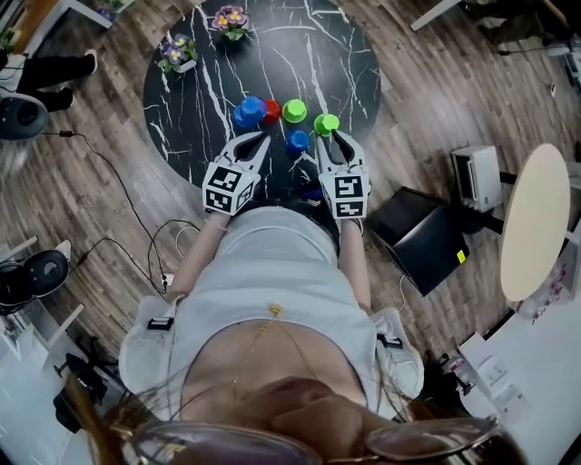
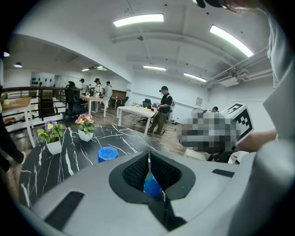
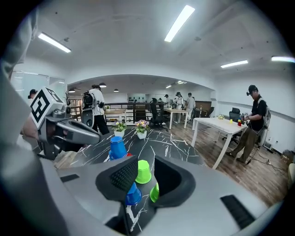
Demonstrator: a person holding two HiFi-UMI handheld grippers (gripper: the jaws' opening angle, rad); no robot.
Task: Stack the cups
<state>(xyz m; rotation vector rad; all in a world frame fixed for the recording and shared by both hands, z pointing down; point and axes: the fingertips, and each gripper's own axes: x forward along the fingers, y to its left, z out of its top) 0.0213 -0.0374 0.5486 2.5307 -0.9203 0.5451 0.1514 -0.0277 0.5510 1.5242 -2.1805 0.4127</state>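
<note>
Several upturned cups stand on the round black marble table [image 1: 209,91]: a large blue cup [image 1: 249,113] with a red cup [image 1: 271,111] beside it, a green cup [image 1: 294,111], a second green cup [image 1: 326,123] and a small blue cup [image 1: 298,141]. My left gripper [image 1: 263,136] is shut and empty near the large blue cup; the small blue cup [image 2: 152,186] shows under its closed pads [image 2: 138,173]. My right gripper [image 1: 334,136] stands open at the second green cup [image 3: 154,192], which sits by its right jaw. The other green cup [image 3: 143,171] stands farther off.
Two white flower pots [image 1: 178,53] [image 1: 230,20] stand at the table's far side. On the floor to the right are a black box [image 1: 427,238] and a beige round table [image 1: 534,218]. Cables run on the floor at left. People work at desks in the background.
</note>
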